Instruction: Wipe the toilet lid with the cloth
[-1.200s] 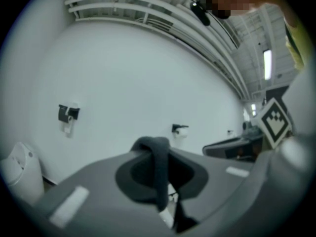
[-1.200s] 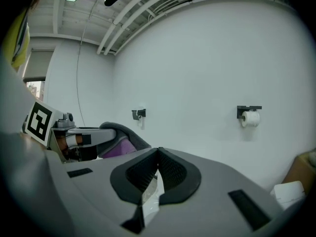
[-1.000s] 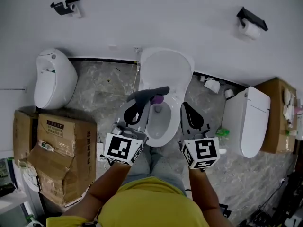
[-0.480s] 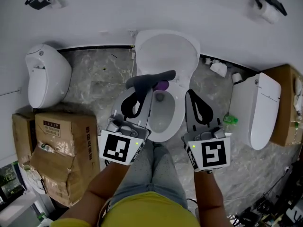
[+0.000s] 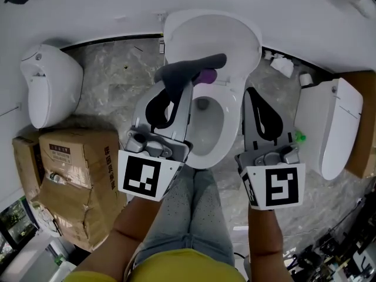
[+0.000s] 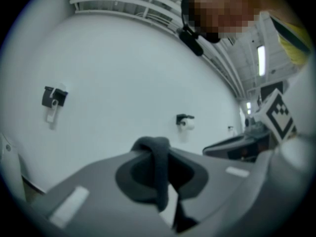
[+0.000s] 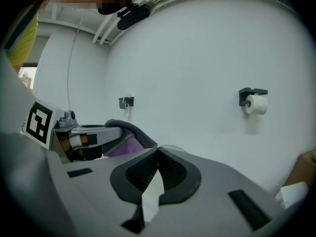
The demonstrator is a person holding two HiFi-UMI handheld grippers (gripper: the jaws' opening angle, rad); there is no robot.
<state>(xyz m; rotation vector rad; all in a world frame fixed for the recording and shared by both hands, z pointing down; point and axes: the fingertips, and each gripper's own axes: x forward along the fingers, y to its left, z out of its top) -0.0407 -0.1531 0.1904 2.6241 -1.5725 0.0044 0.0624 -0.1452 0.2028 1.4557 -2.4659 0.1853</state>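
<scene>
Both tongs were out over the toilet. My left tongs (image 5: 178,90) were pinching the cloth (image 5: 197,66), a dark grey piece with a purple side. It stuck out of the tips toward the right, over the far part of the bowl (image 5: 226,128). My right tongs (image 5: 258,101) were pressed together with nothing between them, just right of the bowl. The lid (image 5: 214,31) stood raised on the far side. The cloth was near its lower part, though I could not tell whether it touched.

I judged the cloth light, soft and limp. In the left gripper view it lay folded over one jaw, so it would bunch and droop rather than hold a flat face. The grip near one end looked secure enough, but a firmer wad close to the tips would wipe better than the loose tail. If the tail flapped, the free end was the place for my right tongs to take.

The lid looked hard, smooth and glossy, so I expected the cloth to slide easily on it. Being hinged, it could rock, so I thought light pressure wise.
</scene>
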